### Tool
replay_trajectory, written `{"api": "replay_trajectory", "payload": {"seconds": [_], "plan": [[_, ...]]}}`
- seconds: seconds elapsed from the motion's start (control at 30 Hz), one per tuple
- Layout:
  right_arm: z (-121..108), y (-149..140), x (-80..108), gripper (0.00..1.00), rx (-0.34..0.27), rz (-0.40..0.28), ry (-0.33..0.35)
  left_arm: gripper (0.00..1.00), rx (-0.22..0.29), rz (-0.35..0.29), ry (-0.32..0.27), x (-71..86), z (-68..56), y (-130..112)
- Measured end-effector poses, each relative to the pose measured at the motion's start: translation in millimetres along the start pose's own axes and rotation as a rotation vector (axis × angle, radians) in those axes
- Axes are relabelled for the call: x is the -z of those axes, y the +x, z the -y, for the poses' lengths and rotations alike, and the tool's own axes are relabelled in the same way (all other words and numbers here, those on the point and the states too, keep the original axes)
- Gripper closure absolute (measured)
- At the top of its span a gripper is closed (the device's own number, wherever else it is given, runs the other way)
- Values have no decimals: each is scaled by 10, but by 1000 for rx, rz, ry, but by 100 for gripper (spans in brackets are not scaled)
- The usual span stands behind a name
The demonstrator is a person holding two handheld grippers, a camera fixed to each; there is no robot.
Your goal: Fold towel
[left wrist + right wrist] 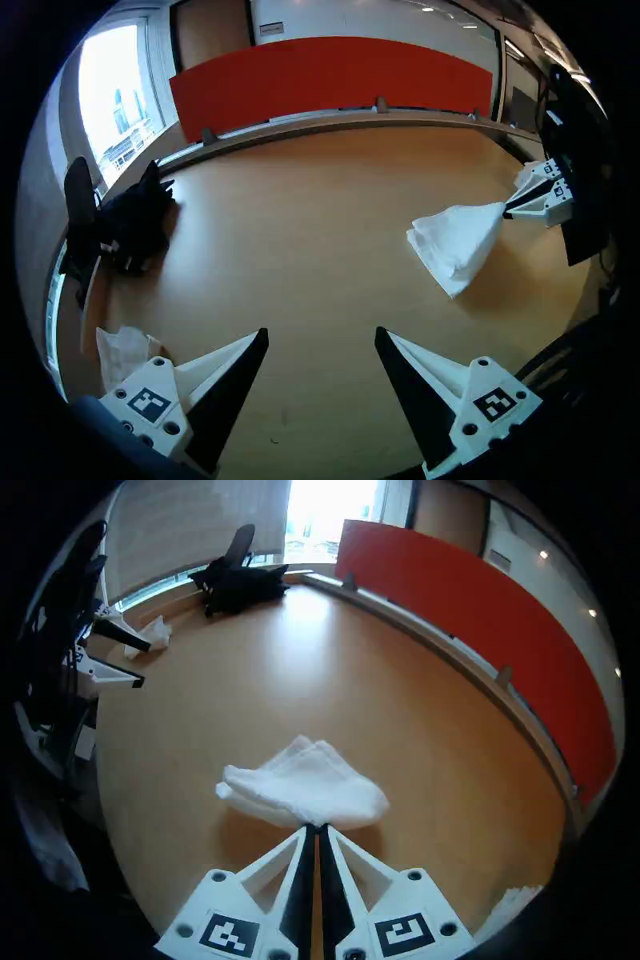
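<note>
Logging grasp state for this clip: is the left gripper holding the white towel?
No, the left gripper has its jaws wide apart over the wooden desk, with the white towel well away from it.

Table: warm orange-brown wood tone, faint grain. Towel on table: plain white. Partition behind table: solid red. Bundle at table's far edge: black. Left gripper, right gripper: white bodies, black finger faces, black-and-white square markers.

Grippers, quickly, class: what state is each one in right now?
Left gripper: open, holding nothing.
Right gripper: closed, pinching the edge of the white towel.
</note>
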State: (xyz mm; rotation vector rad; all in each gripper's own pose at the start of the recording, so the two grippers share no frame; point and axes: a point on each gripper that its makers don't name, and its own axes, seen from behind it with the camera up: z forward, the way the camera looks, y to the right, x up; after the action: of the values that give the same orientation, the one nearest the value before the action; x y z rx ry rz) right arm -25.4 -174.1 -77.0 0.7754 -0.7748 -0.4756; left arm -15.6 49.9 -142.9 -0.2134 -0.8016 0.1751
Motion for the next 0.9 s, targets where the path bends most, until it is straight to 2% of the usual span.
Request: {"api": "replay_trajectory", "payload": {"seconds": [0.4,0.6,0.9], "plan": [[-298,606,302,96,25,-104,-33,1,-24,-45,1,71,16,225],[-452,713,487,96,38,-124,-55,1,-28,-57,-5,83,-17,297],[-669,643,698,96,31,-120,-82,1,-36,-61,-9,99,-59,312]]}}
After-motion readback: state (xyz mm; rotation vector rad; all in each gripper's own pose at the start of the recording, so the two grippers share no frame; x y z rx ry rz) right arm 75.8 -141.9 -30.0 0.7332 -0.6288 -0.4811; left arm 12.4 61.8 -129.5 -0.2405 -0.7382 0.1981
